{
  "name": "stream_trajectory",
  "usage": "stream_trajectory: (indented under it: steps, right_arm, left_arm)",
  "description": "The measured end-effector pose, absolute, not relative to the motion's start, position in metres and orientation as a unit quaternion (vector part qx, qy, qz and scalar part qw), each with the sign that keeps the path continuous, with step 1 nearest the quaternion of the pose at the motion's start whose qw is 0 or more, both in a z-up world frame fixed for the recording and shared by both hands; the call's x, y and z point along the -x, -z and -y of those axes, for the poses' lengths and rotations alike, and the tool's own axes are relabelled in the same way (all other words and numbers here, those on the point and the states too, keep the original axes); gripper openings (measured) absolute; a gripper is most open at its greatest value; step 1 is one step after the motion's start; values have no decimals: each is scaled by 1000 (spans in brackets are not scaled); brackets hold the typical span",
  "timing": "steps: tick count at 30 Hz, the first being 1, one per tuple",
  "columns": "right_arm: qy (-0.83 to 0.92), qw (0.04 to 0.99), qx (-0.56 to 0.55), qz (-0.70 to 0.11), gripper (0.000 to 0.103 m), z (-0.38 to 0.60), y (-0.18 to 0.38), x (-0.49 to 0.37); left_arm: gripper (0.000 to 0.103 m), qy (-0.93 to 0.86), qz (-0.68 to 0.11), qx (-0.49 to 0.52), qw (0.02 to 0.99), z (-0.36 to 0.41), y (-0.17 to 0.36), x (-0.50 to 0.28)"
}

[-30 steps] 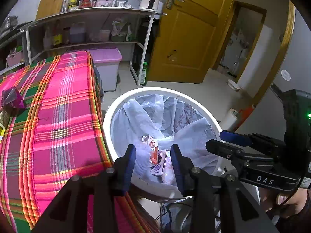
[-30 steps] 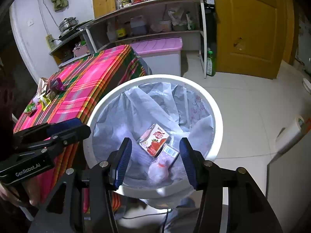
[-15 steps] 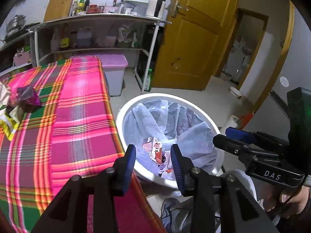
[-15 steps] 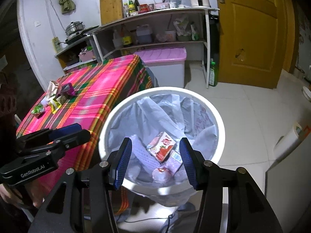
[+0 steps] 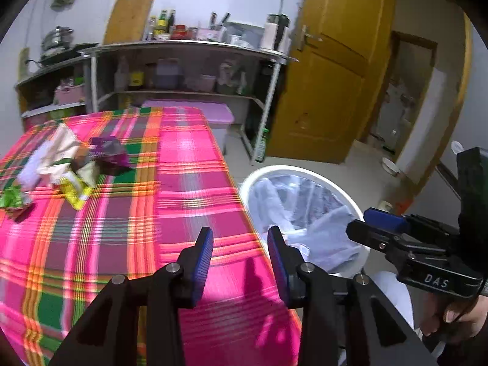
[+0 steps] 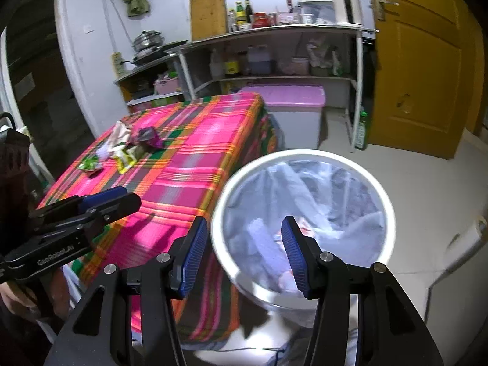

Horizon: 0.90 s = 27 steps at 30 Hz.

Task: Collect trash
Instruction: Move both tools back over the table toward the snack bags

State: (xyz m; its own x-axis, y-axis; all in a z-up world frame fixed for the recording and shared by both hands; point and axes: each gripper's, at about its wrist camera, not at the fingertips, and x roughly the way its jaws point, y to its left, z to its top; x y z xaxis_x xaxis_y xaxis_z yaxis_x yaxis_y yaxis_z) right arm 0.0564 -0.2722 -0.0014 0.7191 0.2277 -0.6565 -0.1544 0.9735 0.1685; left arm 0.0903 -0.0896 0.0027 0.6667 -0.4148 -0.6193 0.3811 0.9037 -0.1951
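A yellow door (image 5: 329,91) stands at two o'clock; a metal shelf (image 5: 189,70) with bottles (image 5: 161,26) fills twelve o'clock.

My left gripper (image 5: 239,238) hangs over the near corner of the table (image 5: 183,207), and my right gripper (image 6: 242,230) over the near rim of the trash bin (image 6: 387,201), which stands just right of that table. A cluster of wrappers (image 5: 67,164) lies on the table's far left part, well apart from both. Behind the table stand the shelves (image 6: 274,30) with a lidded storage box (image 6: 292,106) under them, and the door (image 6: 421,61) is to their right.
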Motion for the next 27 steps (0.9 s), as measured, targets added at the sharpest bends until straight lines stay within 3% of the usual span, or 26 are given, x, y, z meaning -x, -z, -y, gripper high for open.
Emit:
stream_trajectory:
  steps: [27]
  right_arm:
    - [-240, 897, 33, -370, 52, 145, -12, -108]
  left_arm:
    - [37, 58, -325, 77, 941, -61, -8, -98]
